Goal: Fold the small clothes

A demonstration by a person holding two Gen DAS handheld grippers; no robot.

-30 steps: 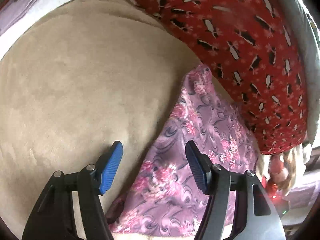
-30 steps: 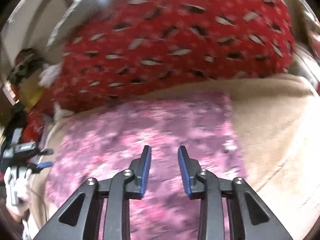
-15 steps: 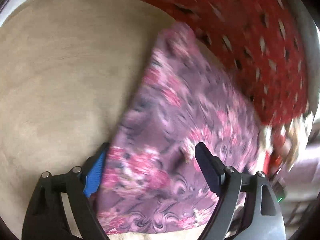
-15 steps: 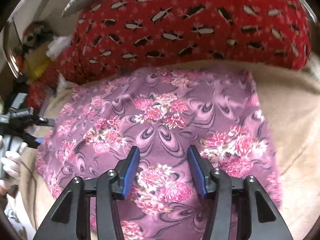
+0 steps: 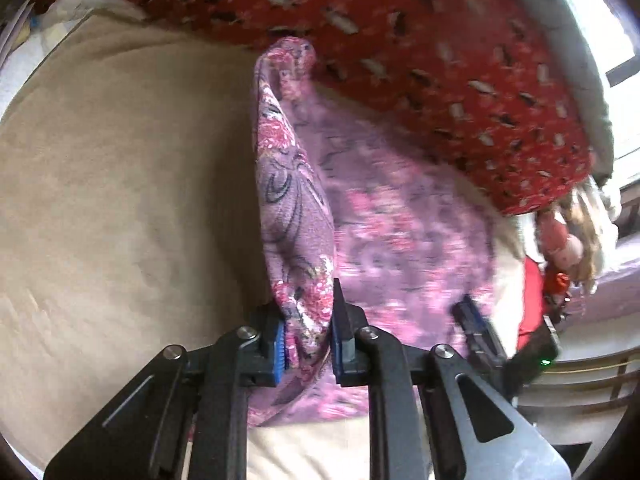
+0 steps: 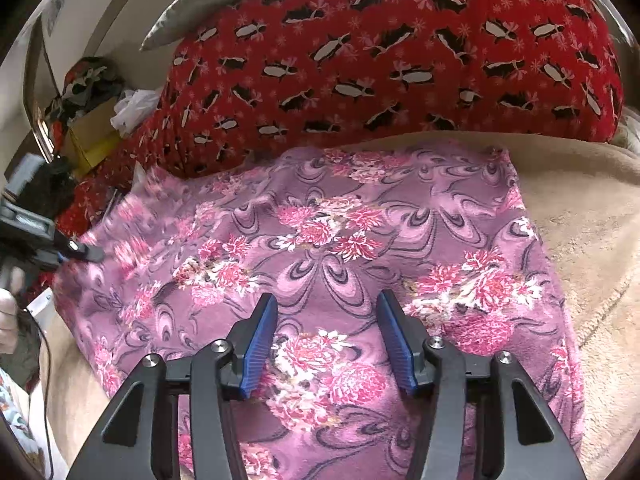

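Note:
A purple cloth with pink flowers (image 6: 328, 240) lies on a beige blanket (image 6: 592, 232). My left gripper (image 5: 308, 332) is shut on the cloth's near edge (image 5: 296, 208), which stands up in a raised fold. The left gripper also shows in the right wrist view (image 6: 80, 254) at the cloth's left edge. My right gripper (image 6: 328, 340) is open, its blue pads (image 6: 260, 344) wide apart just above the middle of the cloth's near part. It also shows in the left wrist view (image 5: 476, 324), blurred, over the cloth.
A big red pillow with a penguin print (image 6: 400, 60) lies right behind the cloth, also in the left wrist view (image 5: 440, 60). A grey cushion (image 6: 200, 12) sits behind it. Clutter and a box (image 6: 88, 120) are at far left. A doll (image 5: 568, 236) lies at the right.
My left gripper has closed on the cloth's edge and lifted it into a fold. My right gripper has opened wider and come down closer over the cloth.

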